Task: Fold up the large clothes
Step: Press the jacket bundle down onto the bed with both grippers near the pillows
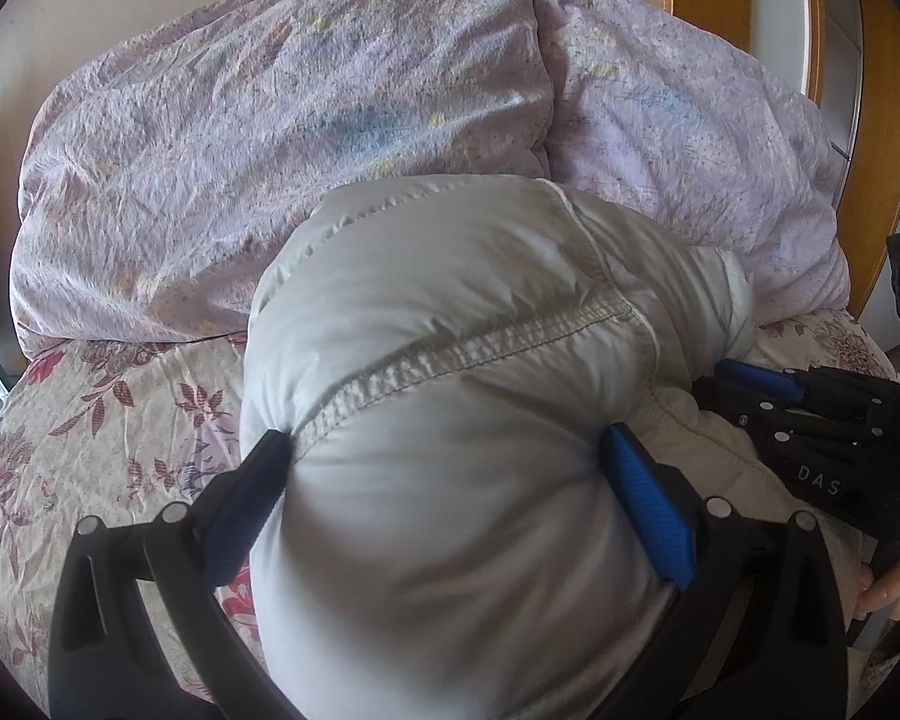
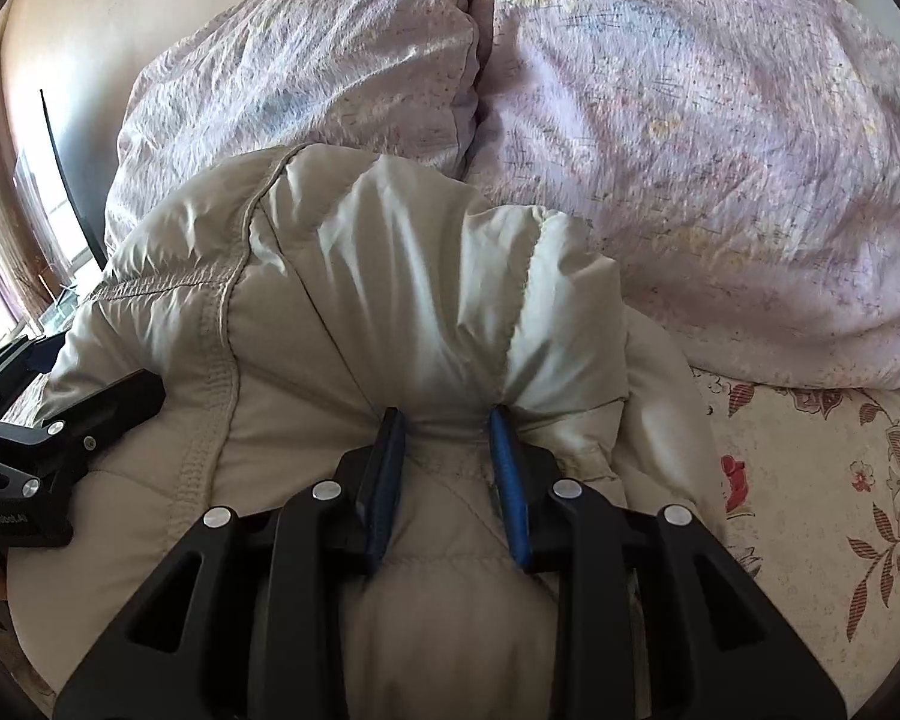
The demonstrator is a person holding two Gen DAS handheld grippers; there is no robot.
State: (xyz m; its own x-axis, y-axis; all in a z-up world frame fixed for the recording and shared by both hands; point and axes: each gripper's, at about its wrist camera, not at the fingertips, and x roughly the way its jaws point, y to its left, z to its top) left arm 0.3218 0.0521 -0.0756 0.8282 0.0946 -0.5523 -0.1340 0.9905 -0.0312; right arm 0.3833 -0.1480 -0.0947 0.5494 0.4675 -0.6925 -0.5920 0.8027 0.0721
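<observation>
A pale grey puffy jacket lies bunched on the bed, with a stitched seam running across it. My left gripper holds a thick roll of it, and the blue pads press into both sides. My right gripper pinches a narrower fold of the same jacket between its pads. In the left wrist view the right gripper sits at the jacket's right side. In the right wrist view the left gripper sits at the jacket's left edge.
A crumpled lilac duvet is piled right behind the jacket, against the wall. The bed's floral sheet shows on both sides. A wooden frame stands at the right. A person's hand grips the right tool's handle.
</observation>
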